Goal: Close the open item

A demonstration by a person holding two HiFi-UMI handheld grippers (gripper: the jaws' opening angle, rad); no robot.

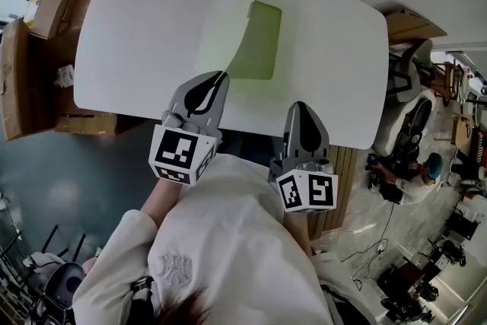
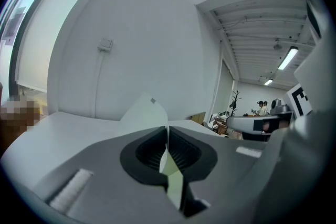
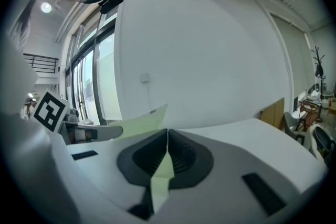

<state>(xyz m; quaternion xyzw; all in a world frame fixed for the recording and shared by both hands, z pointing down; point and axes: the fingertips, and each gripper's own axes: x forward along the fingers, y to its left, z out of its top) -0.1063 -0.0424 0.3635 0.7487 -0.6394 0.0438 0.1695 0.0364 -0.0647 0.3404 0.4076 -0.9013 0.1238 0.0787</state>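
An open pale green folder lies in the middle of the white table (image 1: pixel 137 27). Its cover (image 1: pixel 236 11) stands lifted and curls toward the far side, above the green inner leaf (image 1: pixel 262 42). My left gripper (image 1: pixel 217 78) is at the cover's near corner, and in the left gripper view the left gripper (image 2: pixel 168 139) is shut with a thin pale green sheet (image 2: pixel 173 178) pinched in it. My right gripper (image 1: pixel 300 109) rests at the near edge of the flat leaf. The right gripper (image 3: pixel 167 139) is shut in its own view too, with a pale green sheet (image 3: pixel 163 176) between the pads.
Cardboard boxes (image 1: pixel 53 4) stand off the table's left end. Office chairs (image 1: pixel 407 95) and seated people (image 1: pixel 411 171) are on the right. A white wall with a switch plate (image 2: pixel 106 43) rises behind the table. The person's white sleeve (image 1: pixel 228 240) fills the near foreground.
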